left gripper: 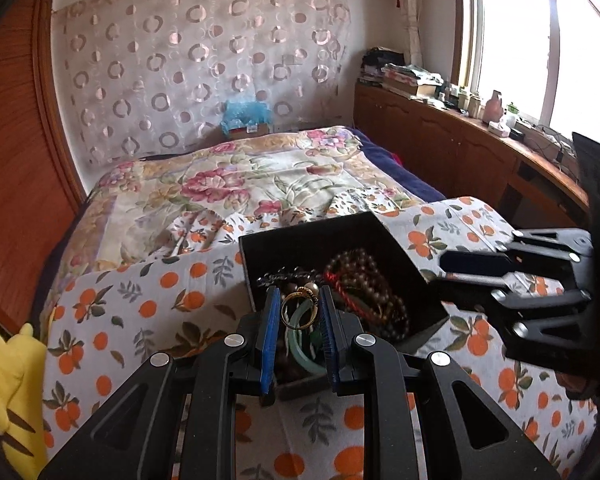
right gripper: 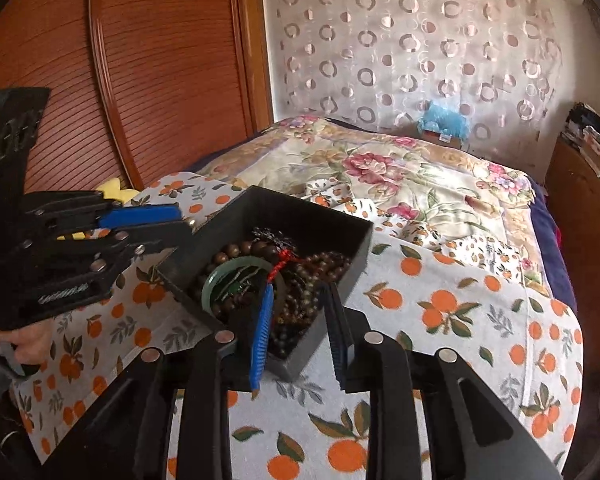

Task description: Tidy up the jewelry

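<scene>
A black rectangular open-topped box (left gripper: 380, 236) sits on a white cloth printed with oranges and green leaves (left gripper: 140, 304), spread over the near end of a bed with a floral quilt (left gripper: 228, 184). The box holds a tangle of jewelry: strands of dark brown wooden beads (left gripper: 364, 280), a pale green jade-like bangle (right gripper: 216, 280), a red knotted cord (right gripper: 286, 258) and a dark metal chain (left gripper: 284, 278). The left gripper (left gripper: 300, 320), black with blue ribbed pads, hangs over the near corner of the box with its jaws drawn close on a thin gold-coloured ring with a small bead (left gripper: 298, 310), which stands upright between the pads, above the bangle. The right gripper (right gripper: 300, 332) is over the box's other near corner; its jaws stand apart with nothing pressed between them, only the beads and the box wall showing in the gap. In the right wrist view a bare hand (right gripper: 24, 344) holds the left tool at the picture's left edge. A yellow plush toy (left gripper: 16, 400) lies at the bed's side by a reddish wooden slatted panel (right gripper: 148, 64)
</scene>
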